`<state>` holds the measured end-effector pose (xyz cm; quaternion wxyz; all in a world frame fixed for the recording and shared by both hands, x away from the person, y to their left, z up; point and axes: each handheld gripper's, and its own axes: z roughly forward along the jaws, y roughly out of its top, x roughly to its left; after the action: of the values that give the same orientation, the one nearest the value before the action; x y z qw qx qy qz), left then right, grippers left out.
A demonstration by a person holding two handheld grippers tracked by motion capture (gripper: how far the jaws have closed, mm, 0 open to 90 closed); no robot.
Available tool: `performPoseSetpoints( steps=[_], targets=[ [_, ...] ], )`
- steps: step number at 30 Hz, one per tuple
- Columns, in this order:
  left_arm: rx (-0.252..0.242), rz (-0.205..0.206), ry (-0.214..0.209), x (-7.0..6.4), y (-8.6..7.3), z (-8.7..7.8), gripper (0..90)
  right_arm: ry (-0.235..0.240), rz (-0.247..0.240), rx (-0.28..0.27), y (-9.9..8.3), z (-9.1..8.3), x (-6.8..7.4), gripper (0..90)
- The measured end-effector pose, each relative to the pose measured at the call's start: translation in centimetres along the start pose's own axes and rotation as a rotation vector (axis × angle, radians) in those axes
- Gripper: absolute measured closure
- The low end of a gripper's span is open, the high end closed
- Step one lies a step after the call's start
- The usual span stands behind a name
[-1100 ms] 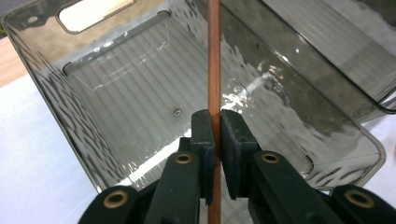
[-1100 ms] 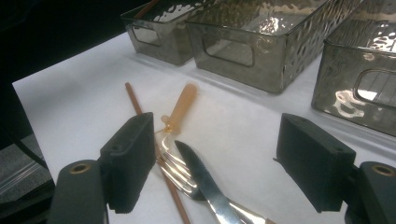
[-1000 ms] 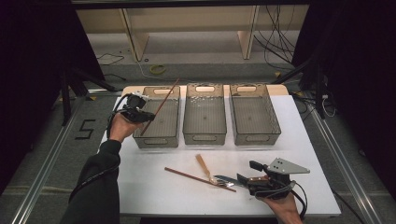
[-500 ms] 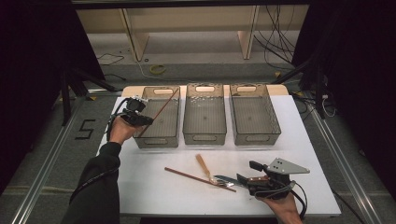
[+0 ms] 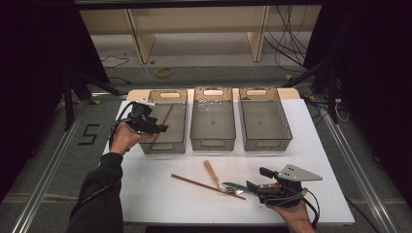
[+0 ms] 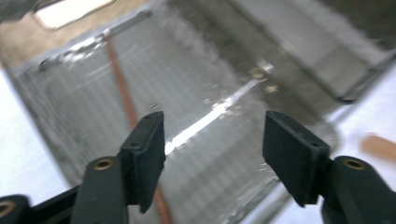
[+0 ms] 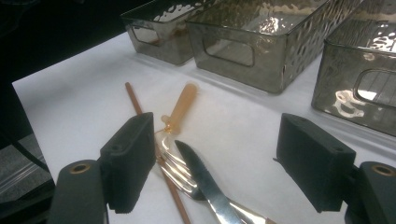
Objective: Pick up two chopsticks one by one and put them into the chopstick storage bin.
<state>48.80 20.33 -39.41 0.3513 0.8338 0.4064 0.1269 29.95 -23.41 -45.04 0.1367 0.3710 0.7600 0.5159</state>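
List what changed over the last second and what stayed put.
The left gripper drew back toward the person along the left bin, jaws open and empty; the chopstick now leans inside that bin. The right gripper stayed by the knife, open. The fork, the second chopstick and the other two bins did not move.

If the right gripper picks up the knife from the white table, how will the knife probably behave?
The knife looks like rigid metal, so it should stay stiff. Its shiny blade may slip between the pads of the right gripper. It lies across the fork near the chopstick, so lifting it will probably disturb both.
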Motion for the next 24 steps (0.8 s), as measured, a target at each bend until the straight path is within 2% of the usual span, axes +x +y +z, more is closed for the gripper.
performPoseSetpoints(
  steps=[5,9,10,12,14,20,24],
  targets=[
    [-0.055,0.064,-0.079,-2.5,-0.3,-1.1,31.8,-0.001,0.001,0.001,0.0,0.0,0.0,28.9],
    [-0.059,0.127,-0.123,-4.2,-0.8,-1.5,28.6,-0.001,-0.002,0.0,0.0,0.0,0.0,28.9],
    [-0.04,0.149,-0.136,-4.6,-0.8,-1.4,28.3,-0.001,0.0,0.0,0.0,0.0,0.0,28.9],
    [-0.018,0.18,-0.127,-5.4,-0.7,-1.3,26.9,-0.001,-0.004,-0.001,0.0,0.0,0.0,28.9],
    [-0.01,0.202,-0.158,-6.2,-0.8,-1.1,26.2,-0.001,-0.009,-0.002,0.0,-0.1,0.1,28.9],
    [0.094,0.312,-0.193,-8.7,-1.4,0.2,25.0,-0.001,-0.007,-0.009,0.1,-0.3,0.1,28.9],
    [0.128,0.386,-0.219,-10.3,-1.6,0.9,23.2,0.0,-0.004,-0.008,0.1,-0.3,0.1,28.9]
  ],
)
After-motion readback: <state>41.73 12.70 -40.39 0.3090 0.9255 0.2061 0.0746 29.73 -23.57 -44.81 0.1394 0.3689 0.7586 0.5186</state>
